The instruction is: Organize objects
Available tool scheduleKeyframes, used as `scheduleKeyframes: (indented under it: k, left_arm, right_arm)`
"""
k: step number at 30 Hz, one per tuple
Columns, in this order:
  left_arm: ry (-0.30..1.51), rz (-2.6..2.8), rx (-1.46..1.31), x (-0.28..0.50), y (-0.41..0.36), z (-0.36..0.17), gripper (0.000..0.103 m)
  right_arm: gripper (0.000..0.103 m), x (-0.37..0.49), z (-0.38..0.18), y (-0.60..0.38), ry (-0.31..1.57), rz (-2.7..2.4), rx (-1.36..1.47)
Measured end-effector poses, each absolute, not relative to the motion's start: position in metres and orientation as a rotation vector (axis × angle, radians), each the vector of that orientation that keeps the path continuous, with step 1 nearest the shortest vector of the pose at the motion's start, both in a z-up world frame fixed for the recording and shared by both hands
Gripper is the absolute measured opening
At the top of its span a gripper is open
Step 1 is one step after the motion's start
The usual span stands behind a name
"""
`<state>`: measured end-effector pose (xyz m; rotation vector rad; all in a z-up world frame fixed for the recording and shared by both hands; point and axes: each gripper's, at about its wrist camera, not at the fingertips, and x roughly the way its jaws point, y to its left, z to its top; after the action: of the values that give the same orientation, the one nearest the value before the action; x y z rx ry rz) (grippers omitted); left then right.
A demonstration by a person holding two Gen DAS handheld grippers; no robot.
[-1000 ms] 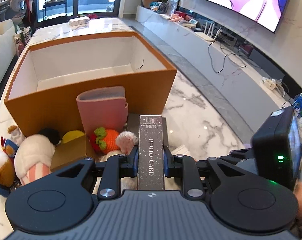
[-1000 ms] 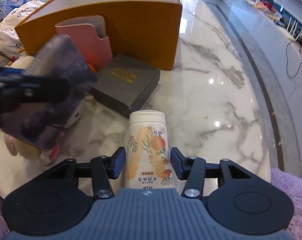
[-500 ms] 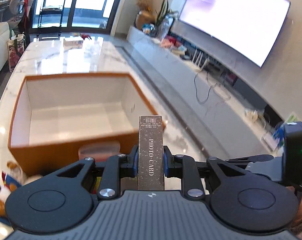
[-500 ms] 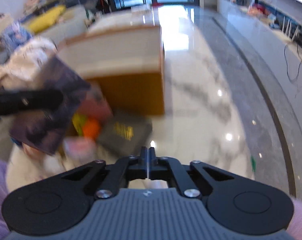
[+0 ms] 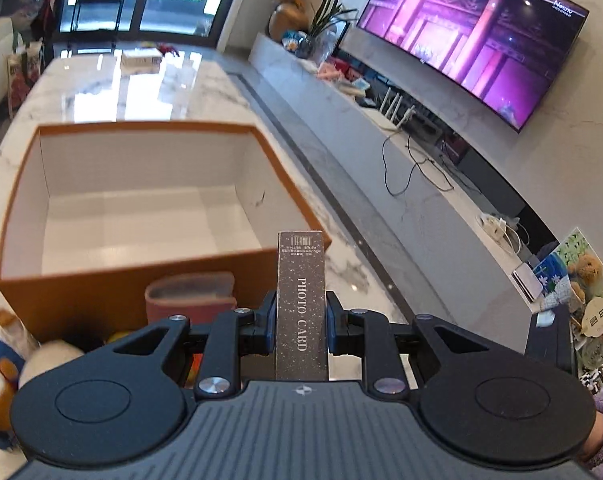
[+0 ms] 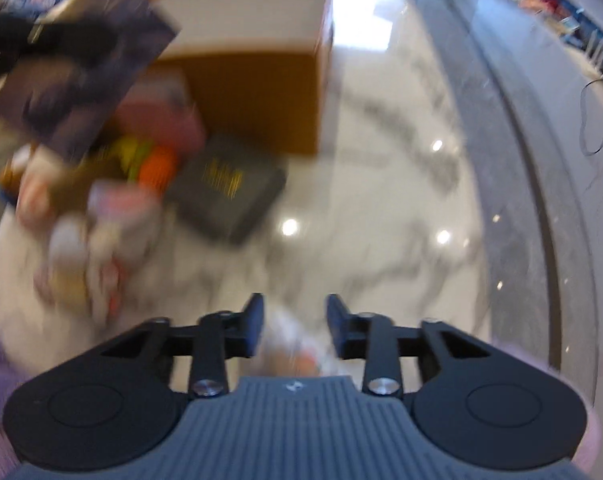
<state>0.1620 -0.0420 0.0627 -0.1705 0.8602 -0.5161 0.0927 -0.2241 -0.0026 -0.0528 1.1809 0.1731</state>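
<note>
My left gripper (image 5: 299, 330) is shut on a dark glittery photo card box (image 5: 300, 300), held upright in the air just short of the near wall of the empty orange box (image 5: 141, 276). The same photo card box shows blurred at the upper left of the right wrist view (image 6: 81, 76). My right gripper (image 6: 294, 330) is open above the marble table (image 6: 401, 200). A blurred white and peach bottle (image 6: 297, 354) lies below its jaws. The orange box also shows in the right wrist view (image 6: 257, 100).
In front of the orange box lie a pink pouch (image 5: 191, 294), a dark flat box with gold print (image 6: 225, 188), an orange knitted toy (image 6: 157, 170) and plush toys (image 5: 5, 360). A TV (image 5: 473, 36) and low cabinet stand to the right.
My left gripper has risen with the photo card box and looks down into the orange box. My right gripper shut half a second ago and is open again; its view is blurred by motion.
</note>
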Motion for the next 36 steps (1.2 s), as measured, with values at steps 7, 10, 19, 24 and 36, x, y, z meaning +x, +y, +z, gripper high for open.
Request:
scheduleKeyframes:
  k: [7, 10, 19, 24, 36]
  left_arm:
    - [0.868, -0.496, -0.177, 0.155, -0.036, 0.062, 0.026]
    - [0.859, -0.477, -0.172, 0.151, -0.034, 0.065, 0.026]
    - [0.847, -0.439, -0.167, 0.15, -0.029, 0.07, 0.026]
    - [0.821, -0.444, -0.162, 0.153, -0.026, 0.077, 0.026]
    - [0.761, -0.43, -0.154, 0.184, -0.025, 0.093, 0.026]
  right_arm:
    - [0.058, 0.082, -0.024, -0.212, 1.243, 0.288, -0.252]
    - [0.061, 0.088, -0.029, -0.21, 1.238, 0.314, -0.299]
    - [0.049, 0.107, -0.037, -0.216, 1.253, 0.322, -0.247]
    - [0.048, 0.111, -0.02, -0.216, 1.199, 0.332, -0.196]
    - [0.047, 0.138, 0.07, -0.216, 0.917, 0.331, -0.164]
